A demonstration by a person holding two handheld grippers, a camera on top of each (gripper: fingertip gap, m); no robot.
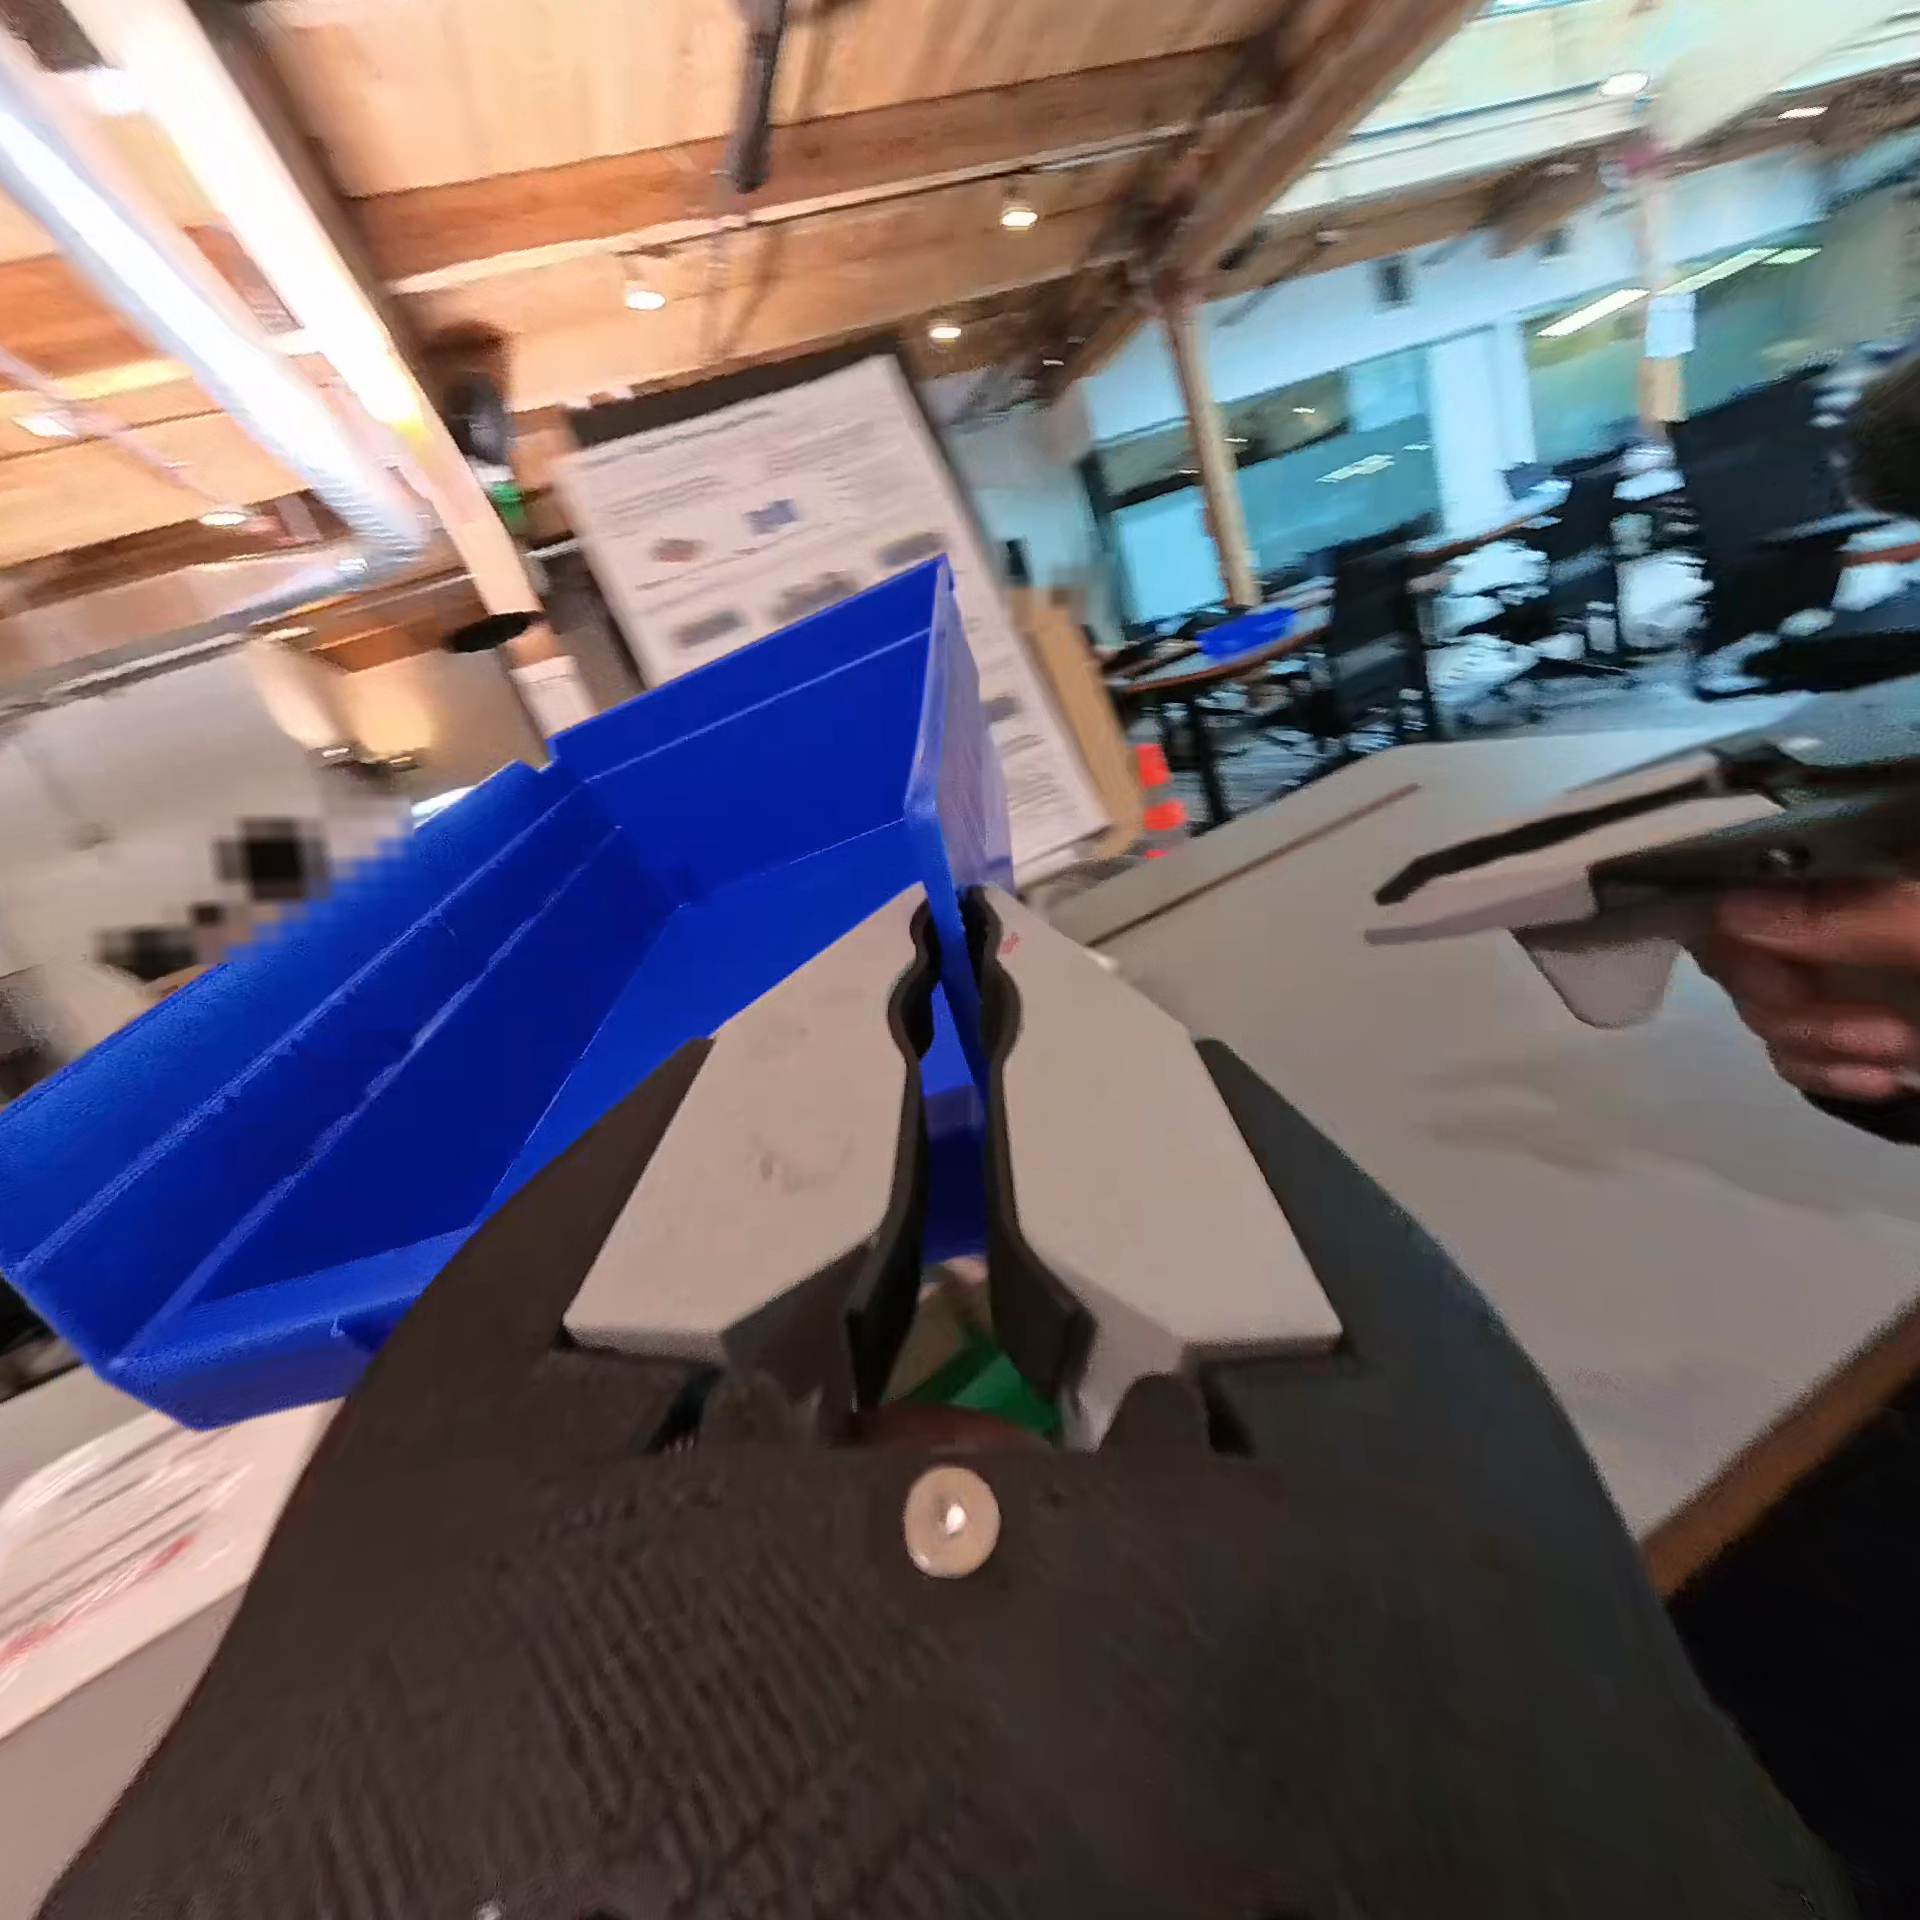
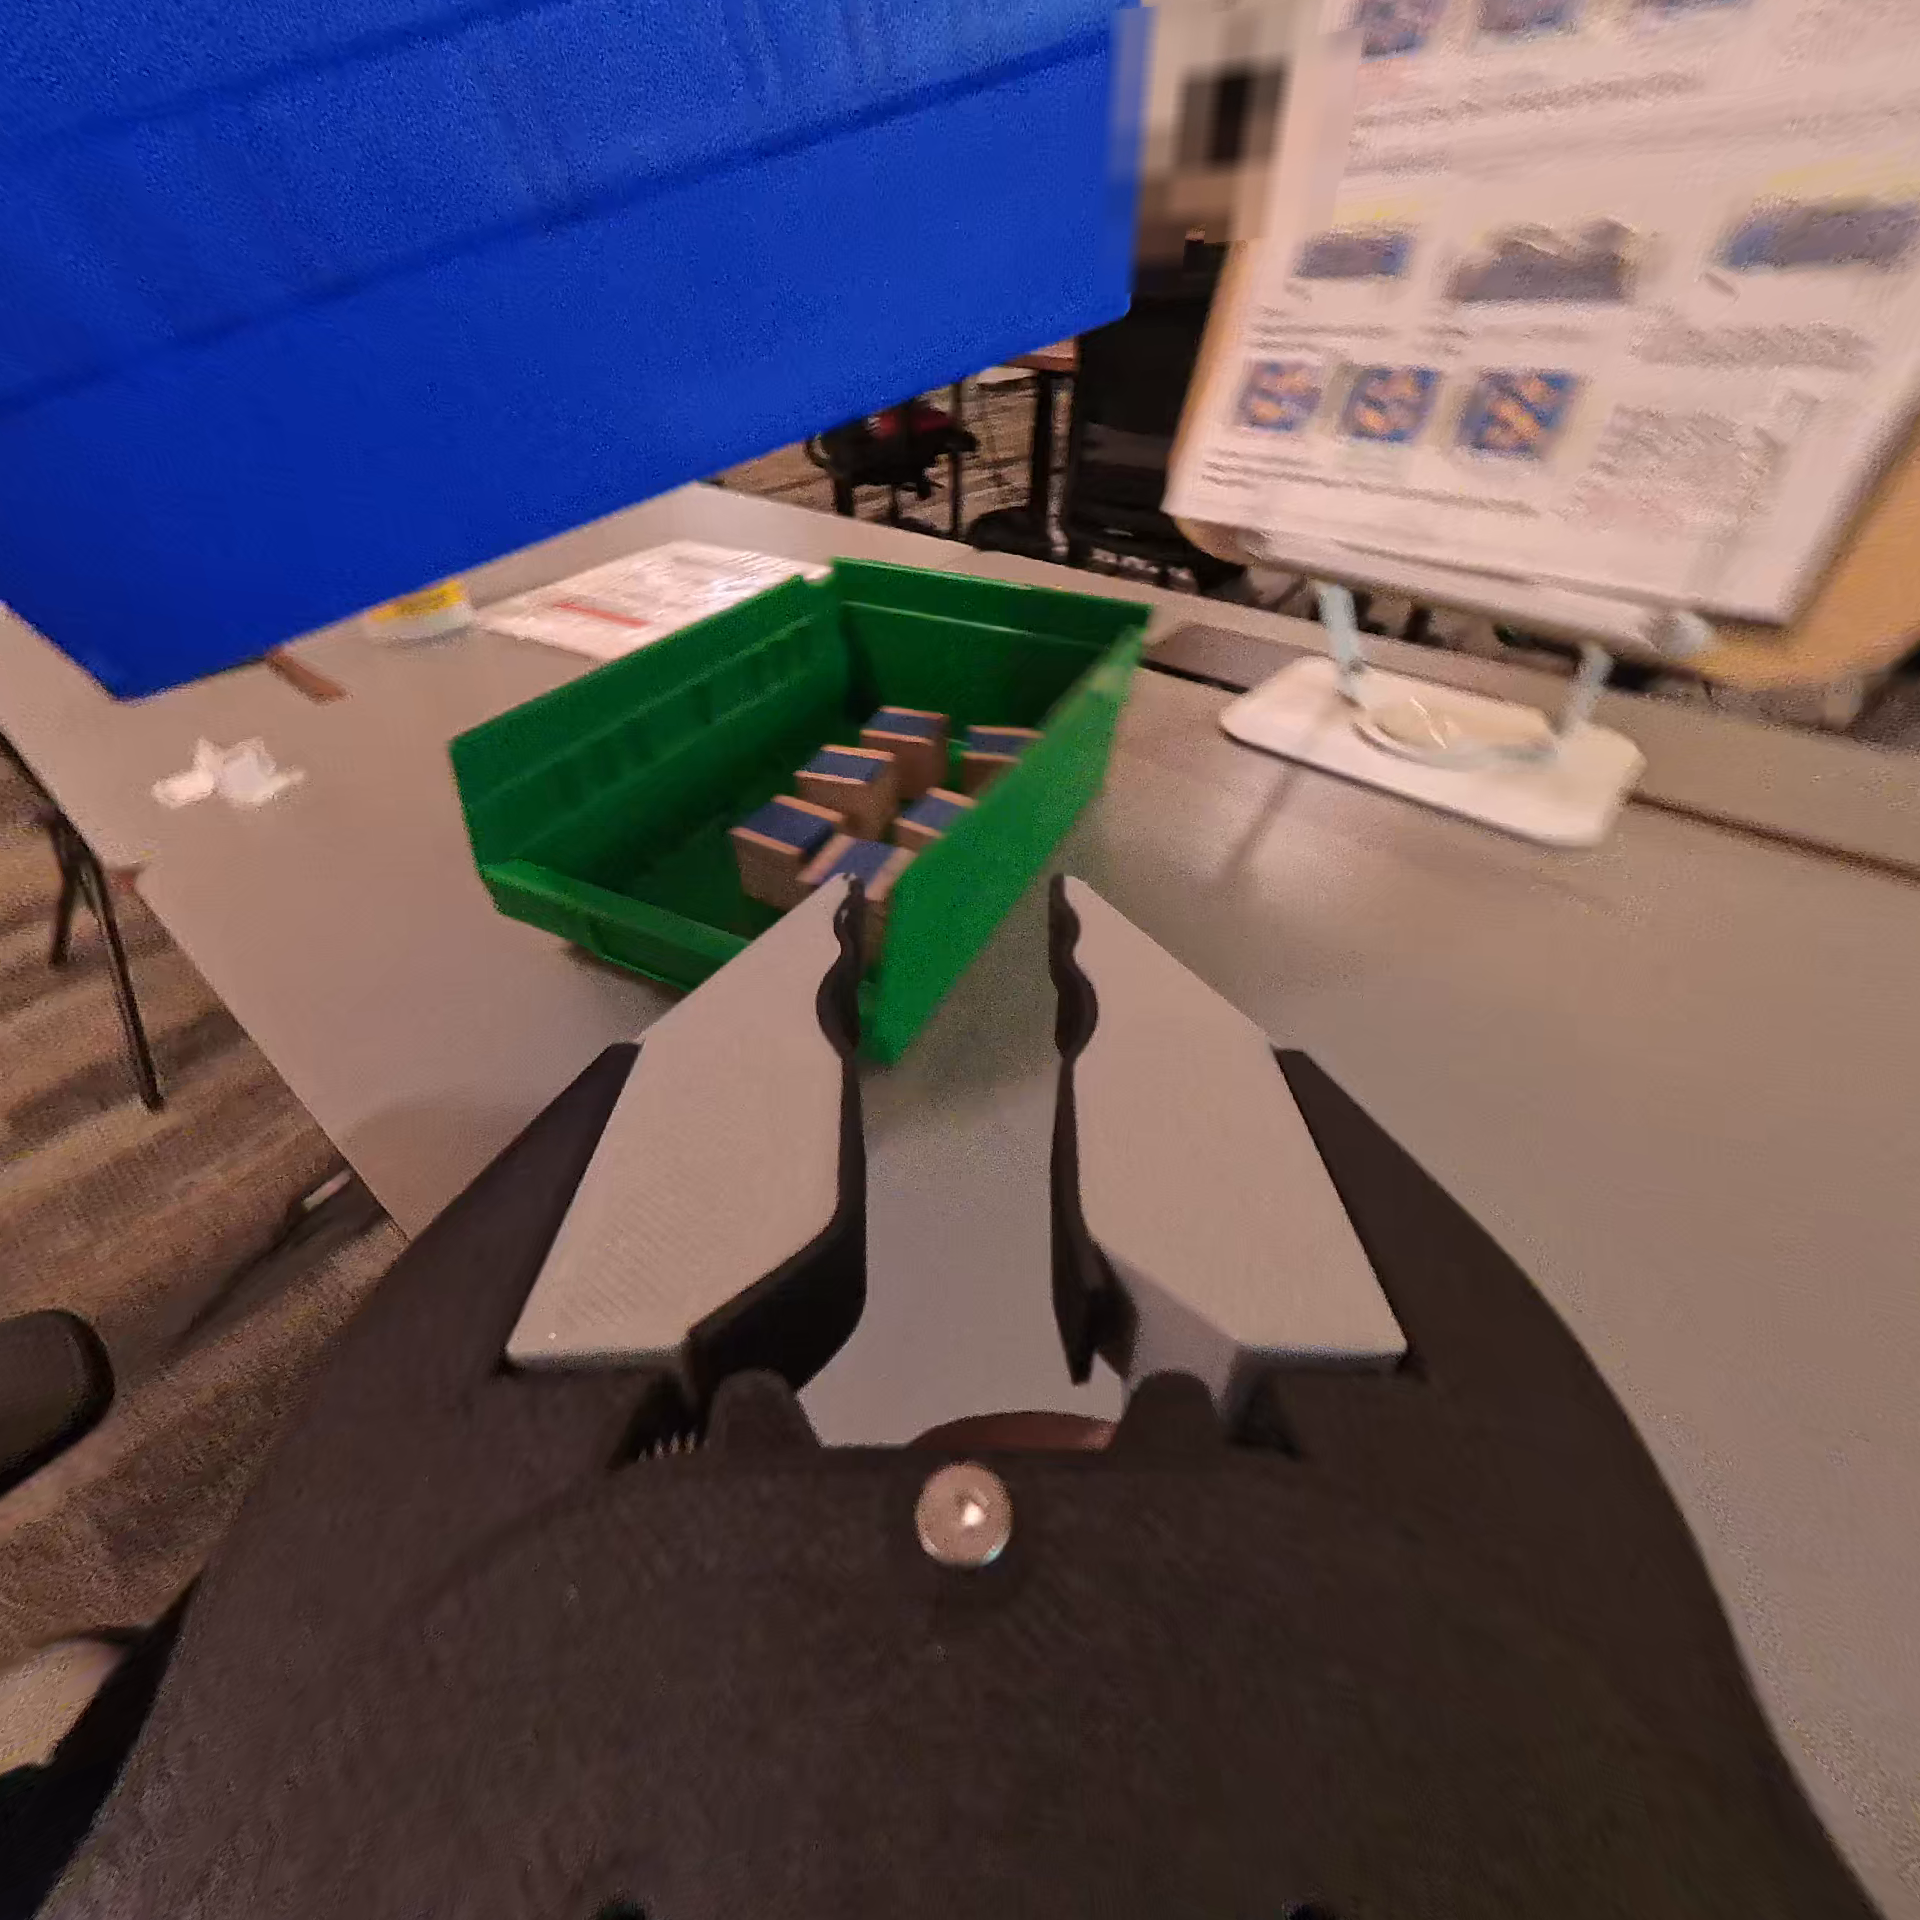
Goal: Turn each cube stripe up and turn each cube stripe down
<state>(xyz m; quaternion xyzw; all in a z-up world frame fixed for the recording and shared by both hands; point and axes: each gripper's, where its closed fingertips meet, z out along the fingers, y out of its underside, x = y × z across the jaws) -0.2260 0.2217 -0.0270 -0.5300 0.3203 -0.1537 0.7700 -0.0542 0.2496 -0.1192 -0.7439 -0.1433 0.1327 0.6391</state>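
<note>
My left gripper (image 1: 951, 914) is shut on the wall of an empty blue bin (image 1: 436, 1039) and holds it tilted up in the air. The same blue bin (image 2: 520, 291) fills the upper left of the right wrist view, above the table. A green bin (image 2: 644, 790) stands on the grey table and holds several wooden cubes (image 2: 847, 779) with blue faces up. My right gripper (image 2: 951, 904) is open and empty, just in front of the green bin's near corner. It also shows at the right of the left wrist view (image 1: 1392, 914), held by a hand.
A poster board (image 2: 1579, 291) on a white stand (image 2: 1434, 748) is at the back right of the table (image 2: 1455, 1039). Papers (image 2: 644, 597) and white scraps (image 2: 223, 774) lie at the back left. The table's left edge drops to carpet. Desks and chairs stand far behind.
</note>
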